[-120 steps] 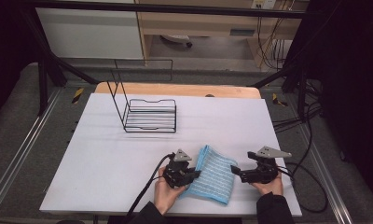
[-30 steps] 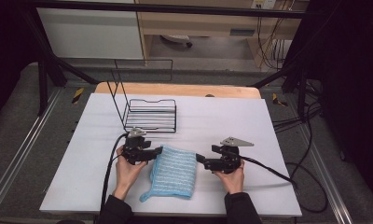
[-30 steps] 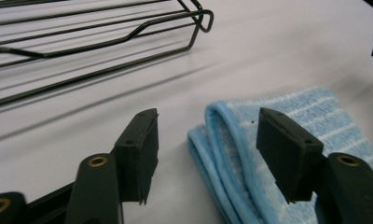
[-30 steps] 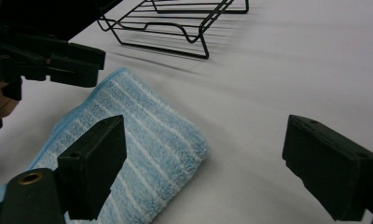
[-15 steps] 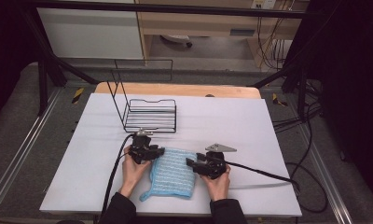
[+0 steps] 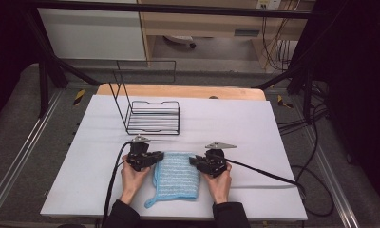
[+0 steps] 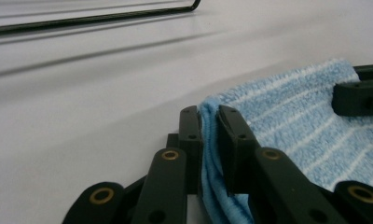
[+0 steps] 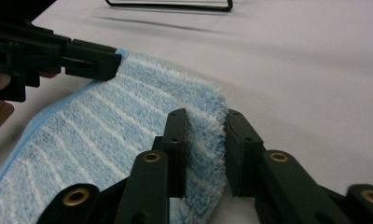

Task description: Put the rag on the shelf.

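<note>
A light blue terry towel point(image 6: 176, 174) with thin white stripes lies flat near the front of the white table point(image 6: 254, 128), between the person's two hands; it looks folded, with a doubled edge showing in the left gripper view, and a narrow blue tail curls off its near left corner toward the table's front edge; the left gripper point(image 6: 156, 157) is clenched on the towel's far left corner, its jaws pressing the blue hem from both sides point(image 7: 209, 140); the right gripper point(image 6: 194, 161) sits at the far right corner with the fluffy pile between its jaws point(image 8: 204, 140), but a gap shows on one side, so I cannot tell whether it is pinching or merely straddling the cloth; a black wire rack point(image 6: 152, 118) stands beyond the towel, well apart from it; in both gripper views it is cut off at the top edge, leaving just a strip of its base wire.
</note>
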Demonstrator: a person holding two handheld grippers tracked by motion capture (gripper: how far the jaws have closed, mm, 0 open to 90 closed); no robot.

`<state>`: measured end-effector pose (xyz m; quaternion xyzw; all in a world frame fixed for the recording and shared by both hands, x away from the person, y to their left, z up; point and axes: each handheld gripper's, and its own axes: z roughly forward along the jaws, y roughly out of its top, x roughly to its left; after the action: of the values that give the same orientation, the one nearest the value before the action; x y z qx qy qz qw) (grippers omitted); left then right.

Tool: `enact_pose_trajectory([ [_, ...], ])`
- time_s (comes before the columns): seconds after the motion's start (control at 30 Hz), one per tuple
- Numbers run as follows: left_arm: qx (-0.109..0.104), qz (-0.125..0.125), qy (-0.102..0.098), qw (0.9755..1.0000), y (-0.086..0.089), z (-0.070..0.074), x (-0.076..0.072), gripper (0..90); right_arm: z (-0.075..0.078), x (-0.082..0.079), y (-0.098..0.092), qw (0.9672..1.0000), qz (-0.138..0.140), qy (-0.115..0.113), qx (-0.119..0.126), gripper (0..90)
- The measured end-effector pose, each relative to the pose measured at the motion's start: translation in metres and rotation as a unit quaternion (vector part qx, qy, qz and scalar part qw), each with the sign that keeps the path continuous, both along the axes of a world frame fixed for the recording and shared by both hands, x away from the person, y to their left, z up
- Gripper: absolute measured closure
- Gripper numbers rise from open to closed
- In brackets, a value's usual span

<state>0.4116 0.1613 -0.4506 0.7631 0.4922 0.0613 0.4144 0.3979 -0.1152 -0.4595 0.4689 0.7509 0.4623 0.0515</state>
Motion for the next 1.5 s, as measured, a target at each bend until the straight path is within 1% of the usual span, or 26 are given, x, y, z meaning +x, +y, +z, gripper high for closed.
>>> enact_pose_trajectory([
  [0.03, -0.003, 0.003, 0.0, 1.0, 0.001, 0.0, -0.003, 79.6, 0.0, 0.002, 0.0, 1.0, 0.007, -0.001, 0.001, 76.6],
  [0.07, -0.008, 0.006, -0.001, 1.0, 0.003, -0.001, -0.004, 79.6, 0.0, 0.002, 0.0, 1.0, 0.007, -0.001, 0.001, 76.6],
  [0.13, -0.012, 0.006, 0.001, 0.9999, 0.004, -0.002, -0.004, 78.4, -0.001, 0.005, 0.0, 0.9999, 0.014, 0.002, 0.001, 76.6],
  [0.17, -0.014, 0.006, 0.004, 0.9999, 0.005, -0.002, -0.002, 76.8, -0.001, 0.007, -0.001, 0.9998, 0.019, 0.0, -0.001, 76.4],
  [0.2, -0.014, 0.008, 0.006, 0.9999, 0.005, -0.001, 0.001, 72.2, -0.001, 0.007, -0.001, 0.9998, 0.021, -0.002, -0.004, 75.6],
  [0.23, -0.012, 0.006, 0.007, 0.9999, 0.005, -0.001, 0.003, 72.2, -0.001, 0.007, -0.001, 0.9998, 0.021, -0.002, -0.004, 75.6],
  [0.33, -0.005, 0.005, 0.01, 0.9999, 0.002, -0.002, 0.007, 66.8, -0.002, 0.008, -0.001, 0.9998, 0.02, -0.003, -0.008, 73.2],
  [0.37, -0.006, 0.002, 0.012, 0.9999, 0.002, -0.003, 0.007, 67.0, -0.002, 0.008, -0.001, 0.9997, 0.02, -0.004, -0.009, 72.0],
  [0.4, -0.005, 0.002, 0.009, 0.9999, 0.001, -0.003, 0.006, 67.3, -0.002, 0.008, -0.001, 0.9997, 0.02, -0.004, -0.01, 71.2],
  [0.47, -0.005, 0.0, 0.01, 0.9999, 0.001, -0.003, 0.006, 69.0, -0.001, 0.008, -0.002, 0.9997, 0.019, -0.004, -0.012, 66.2],
  [0.53, -0.006, -0.001, 0.014, 0.9999, 0.0, -0.003, 0.006, 72.2, 0.002, 0.009, -0.003, 0.9998, 0.015, -0.009, -0.012, 61.5],
  [0.57, -0.007, -0.001, 0.018, 0.9998, 0.0, -0.003, 0.006, 73.7, 0.003, 0.01, -0.004, 0.9998, 0.01, -0.015, -0.012, 58.7],
  [0.67, -0.004, 0.0, 0.015, 0.9999, 0.0, -0.003, 0.005, 76.2, 0.004, 0.015, -0.004, 0.9999, -0.001, -0.007, -0.008, 57.8],
  [0.7, -0.003, 0.0, 0.015, 0.9999, 0.0, -0.003, 0.004, 76.2, 0.004, 0.015, -0.004, 0.9999, -0.001, -0.007, -0.008, 57.8],
  [0.77, -0.005, 0.0, 0.012, 0.9999, 0.0, -0.004, 0.004, 76.5, 0.003, 0.019, -0.005, 0.9999, -0.002, 0.002, -0.016, 60.0],
  [0.8, -0.006, -0.001, 0.011, 0.9999, 0.001, -0.004, 0.004, 76.5, 0.003, 0.019, -0.005, 0.9999, -0.002, 0.002, -0.016, 60.0],
  [0.87, -0.005, -0.003, 0.008, 0.9999, 0.001, -0.005, 0.003, 76.7, 0.002, 0.021, -0.005, 0.9998, 0.003, 0.008, -0.018, 62.3],
  [1.0, -0.001, -0.007, 0.001, 1.0, 0.0, -0.005, 0.003, 76.8, 0.003, 0.023, -0.007, 0.9997, 0.006, 0.011, -0.02, 63.3],
  [1.07, 0.002, -0.011, -0.001, 0.9999, 0.0, -0.005, 0.003, 76.9, 0.005, 0.026, -0.008, 0.9996, 0.006, 0.018, -0.021, 63.2],
  [1.23, 0.006, -0.013, -0.005, 0.9999, 0.0, -0.005, 0.002, 76.9, 0.005, 0.029, -0.009, 0.9995, 0.001, 0.018, -0.027, 61.6],
  [1.27, 0.006, -0.014, -0.006, 0.9999, 0.0, -0.005, 0.002, 77.0, 0.005, 0.031, -0.01, 0.9993, -0.002, 0.018, -0.031, 60.6],
  [1.4, 0.009, -0.014, -0.007, 0.9998, -0.001, -0.005, 0.002, 77.0, 0.002, 0.031, -0.009, 0.9992, -0.001, 0.019, -0.036, 62.5],
  [1.43, 0.009, -0.013, -0.007, 0.9998, -0.001, -0.005, 0.002, 77.1, 0.001, 0.029, -0.008, 0.9992, 0.001, 0.015, -0.036, 66.6],
  [1.5, 0.01, -0.011, -0.008, 0.9998, -0.002, -0.005, 0.001, 77.5, 0.0, 0.027, -0.006, 0.9993, 0.004, 0.021, -0.029, 74.2],
])
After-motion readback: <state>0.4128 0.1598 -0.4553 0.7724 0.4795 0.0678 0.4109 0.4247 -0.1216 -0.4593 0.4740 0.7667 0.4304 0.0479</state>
